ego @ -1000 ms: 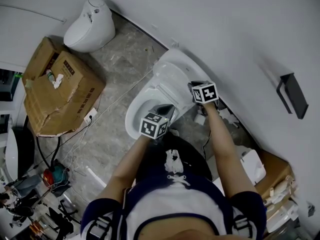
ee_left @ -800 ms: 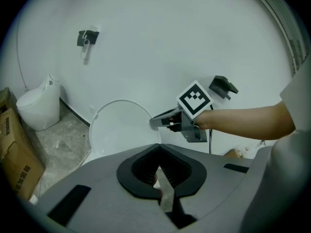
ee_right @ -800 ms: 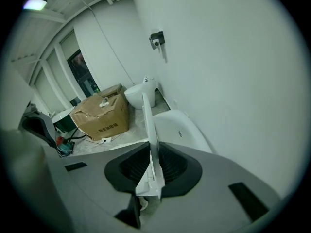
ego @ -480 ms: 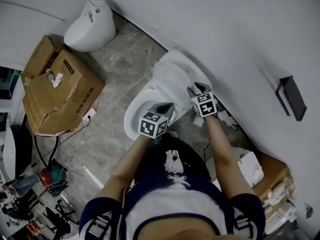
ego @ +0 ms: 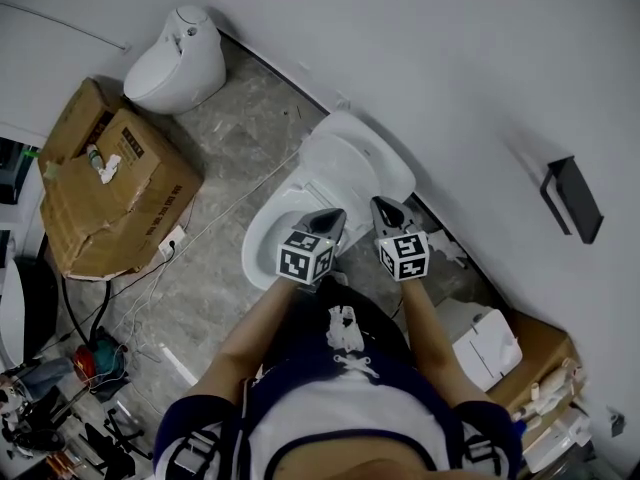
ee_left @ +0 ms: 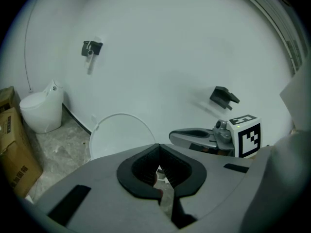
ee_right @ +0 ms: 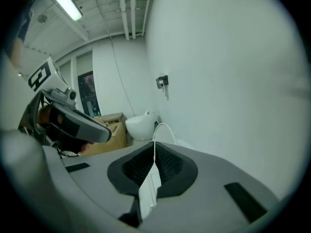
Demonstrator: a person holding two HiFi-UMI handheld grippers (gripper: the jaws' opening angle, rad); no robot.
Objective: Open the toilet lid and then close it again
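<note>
While the toilet lid (ee_left: 116, 136) stands raised ahead, the left gripper (ee_left: 157, 170) is closed, empty. The right gripper (ee_right: 154, 155) has just closed on nothing.

White toilet lid (ego: 350, 163), grey marbled floor (ego: 235, 133), brown cardboard box (ego: 120, 193) at 9 o'clock. Left gripper (ego: 330, 218) and right gripper (ego: 383, 208) are grey with black-and-white marker cubes.

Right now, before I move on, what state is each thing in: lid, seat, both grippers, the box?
toilet lid: raised, leaning back toward the wall.
toilet seat: down on the bowl.
left gripper: shut, empty.
right gripper: jaws just closed, shut, nothing gripped; the lid's edge shows just beyond its tips.
cardboard box: top flaps open.
</note>
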